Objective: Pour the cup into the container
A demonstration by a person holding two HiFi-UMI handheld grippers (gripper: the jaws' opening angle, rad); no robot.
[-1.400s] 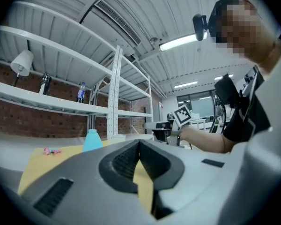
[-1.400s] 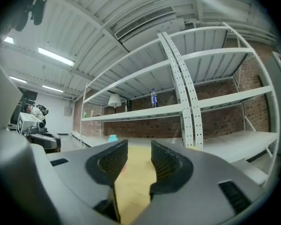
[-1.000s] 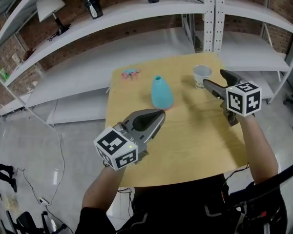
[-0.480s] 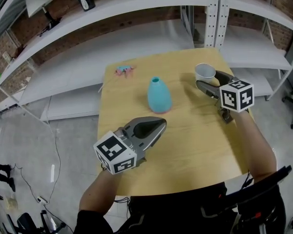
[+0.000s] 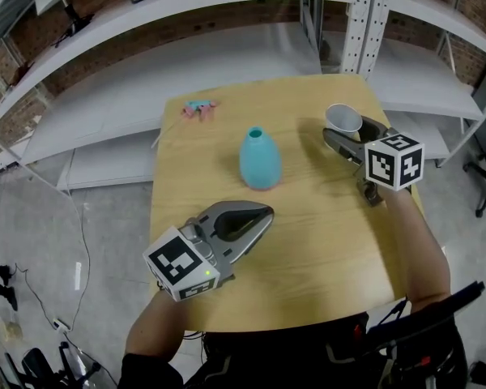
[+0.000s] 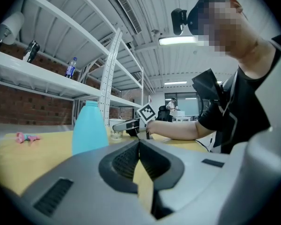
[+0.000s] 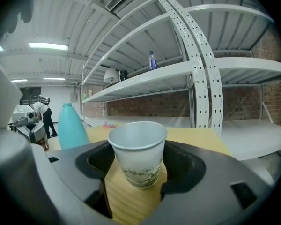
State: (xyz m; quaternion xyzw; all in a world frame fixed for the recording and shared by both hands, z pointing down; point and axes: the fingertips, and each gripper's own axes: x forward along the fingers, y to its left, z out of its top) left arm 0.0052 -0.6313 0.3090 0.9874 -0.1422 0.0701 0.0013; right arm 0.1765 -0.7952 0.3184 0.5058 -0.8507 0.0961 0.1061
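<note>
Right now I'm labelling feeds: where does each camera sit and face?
Head view: head-mounted, steeply down onto the table; left gripper, right gripper, forearms show.
Left gripper view: rides that gripper, across the table along shut jaws; the person's torso shows.
Right gripper view: rides that gripper, toward the shelves; its jaws, just closing slightly, flank the cup without pressing it.
Shared: the blue vase, in all three.

The wooden table [image 5: 308,241] carries 3 things. A teal bottle [image 5: 259,160] stands upright just past its middle, toward 12 o'clock. A paper cup [image 5: 343,120] stands upright at 2 o'clock, near the far right edge. A small pink thing [image 5: 198,109] lies at 11 o'clock by the far left corner, well apart from both.
</note>
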